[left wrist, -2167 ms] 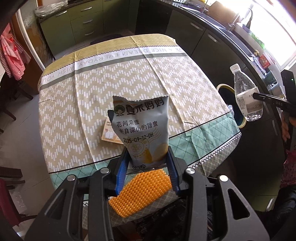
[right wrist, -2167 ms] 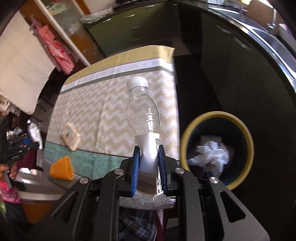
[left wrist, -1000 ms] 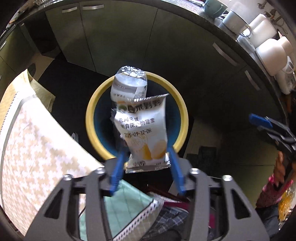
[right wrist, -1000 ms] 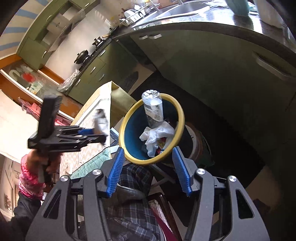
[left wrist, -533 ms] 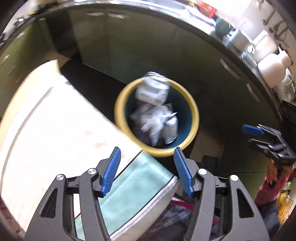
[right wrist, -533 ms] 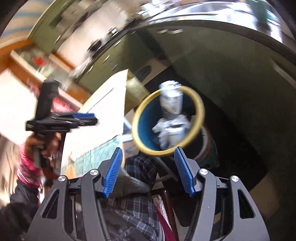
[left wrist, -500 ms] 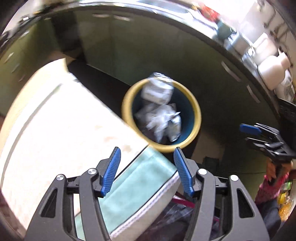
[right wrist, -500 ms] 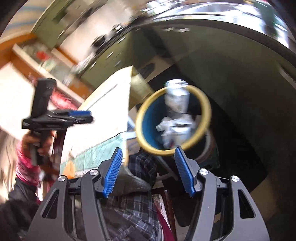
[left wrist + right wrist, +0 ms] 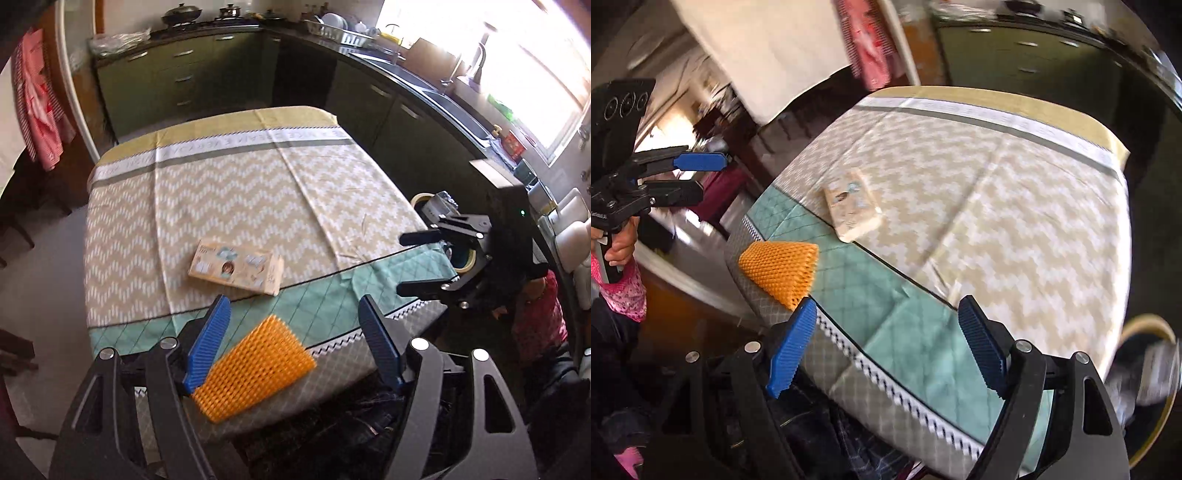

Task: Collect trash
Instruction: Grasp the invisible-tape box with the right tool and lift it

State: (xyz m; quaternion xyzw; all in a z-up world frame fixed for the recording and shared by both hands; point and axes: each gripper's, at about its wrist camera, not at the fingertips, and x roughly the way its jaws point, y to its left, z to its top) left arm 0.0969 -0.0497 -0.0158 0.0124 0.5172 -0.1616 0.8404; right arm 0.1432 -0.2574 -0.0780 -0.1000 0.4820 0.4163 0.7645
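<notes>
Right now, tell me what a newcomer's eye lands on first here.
The bright orange foam net at the near edge of the tablecloth, just ahead of the empty, opening left gripper. Next, the small printed carton lying flat farther in, then the yellow-rimmed bin beside the table's corner.

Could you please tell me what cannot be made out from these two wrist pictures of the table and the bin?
- Bin, left wrist view: mostly hidden behind the right gripper; contents unreadable.
- Bin, right wrist view: cut off by the frame edge and blurred.
- Small box: print too small in the left view, blurred in the right.
- Orange foam net: its near end lies behind the left gripper.
</notes>
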